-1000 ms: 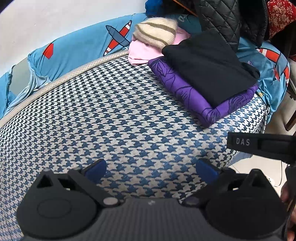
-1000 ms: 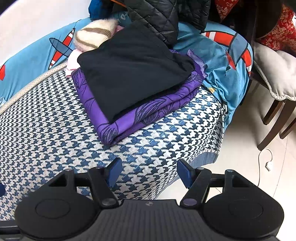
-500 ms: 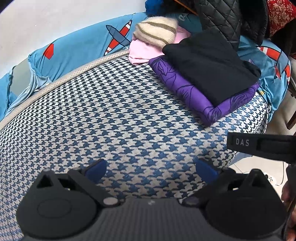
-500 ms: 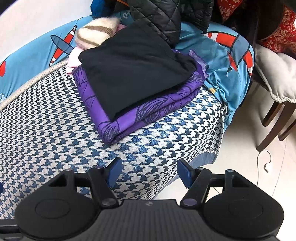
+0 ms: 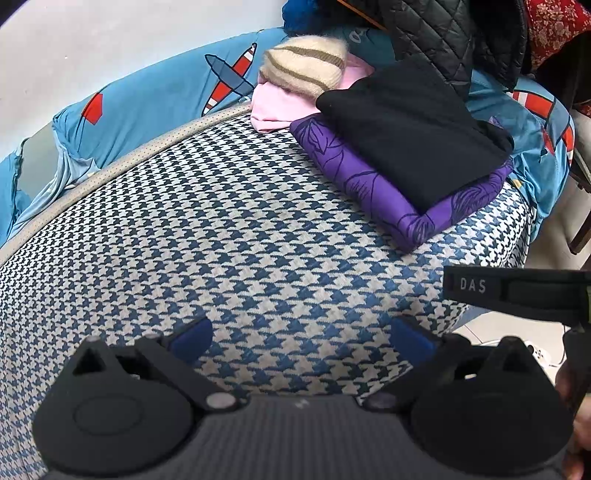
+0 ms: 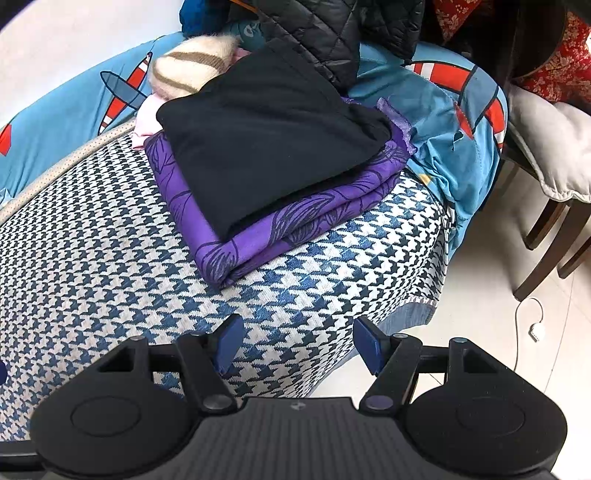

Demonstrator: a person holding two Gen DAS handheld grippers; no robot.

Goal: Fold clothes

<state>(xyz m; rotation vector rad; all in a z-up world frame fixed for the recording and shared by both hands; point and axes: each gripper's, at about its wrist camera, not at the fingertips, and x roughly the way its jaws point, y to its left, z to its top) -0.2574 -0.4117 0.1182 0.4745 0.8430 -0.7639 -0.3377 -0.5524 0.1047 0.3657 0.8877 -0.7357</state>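
A folded black garment [image 5: 410,140] [image 6: 266,140] lies on top of a folded purple patterned cloth [image 5: 369,184] [image 6: 295,229] at the far right corner of the houndstooth-covered surface [image 5: 221,240] [image 6: 92,258]. Behind them lie a pink garment [image 5: 273,107] and a cream striped knit [image 5: 306,70] [image 6: 192,70]. My left gripper [image 5: 301,339] is open and empty above the bare houndstooth cover. My right gripper [image 6: 295,345] is open and empty above the cover's front right edge, short of the purple cloth.
A blue sheet with aeroplane prints [image 5: 147,103] [image 6: 443,110] runs behind the cover. A black quilted jacket [image 5: 443,37] [image 6: 317,33] hangs at the back. A wooden chair with a grey cushion [image 6: 546,155] and a white cable on the floor [image 6: 532,325] are to the right.
Both grippers have drifted slightly; the stack sits a little lower and further right in the two views. Jaws remain open and nothing was grasped.
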